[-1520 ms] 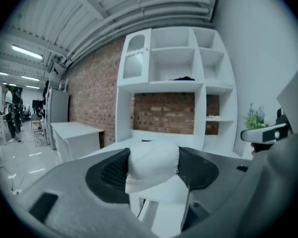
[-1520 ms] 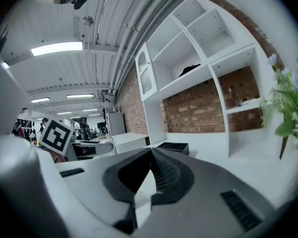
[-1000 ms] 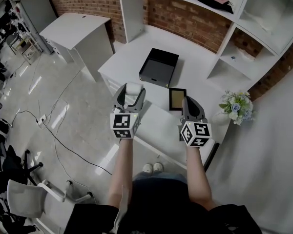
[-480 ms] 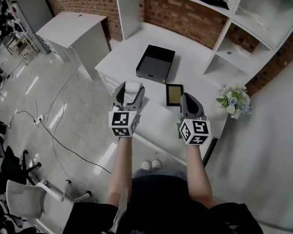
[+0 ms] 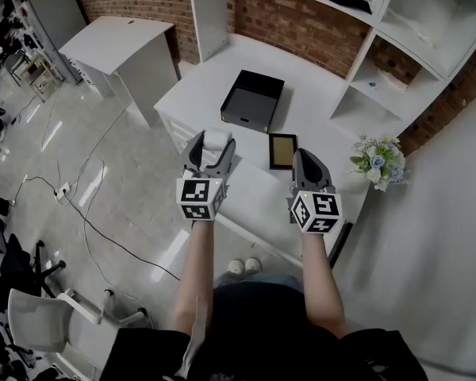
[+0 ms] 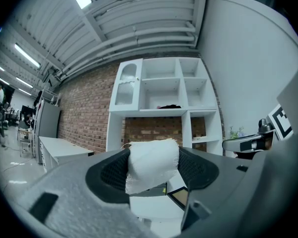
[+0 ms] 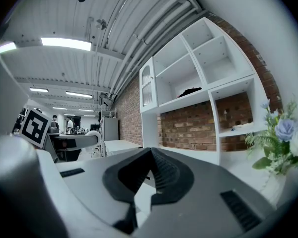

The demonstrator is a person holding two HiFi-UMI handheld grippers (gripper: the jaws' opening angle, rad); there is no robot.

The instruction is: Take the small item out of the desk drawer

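The left gripper (image 5: 209,151) clamps the small white roll of frayed soft cloth (image 6: 153,165) between its jaws, where it could slip free if the squeeze eases; the right gripper (image 5: 309,165) alongside is clenched empty.

On the desk (image 5: 321,101) the tray (image 5: 252,101) lies behind the frame (image 5: 283,151), with flowers (image 5: 378,163) at the right.

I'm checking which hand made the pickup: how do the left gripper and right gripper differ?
The left gripper is clamped on a white cloth roll; the right gripper is shut with nothing between its jaws. The left gripper's jaws stand apart around the roll, the right gripper's meet. Both point forward, toward the desk.
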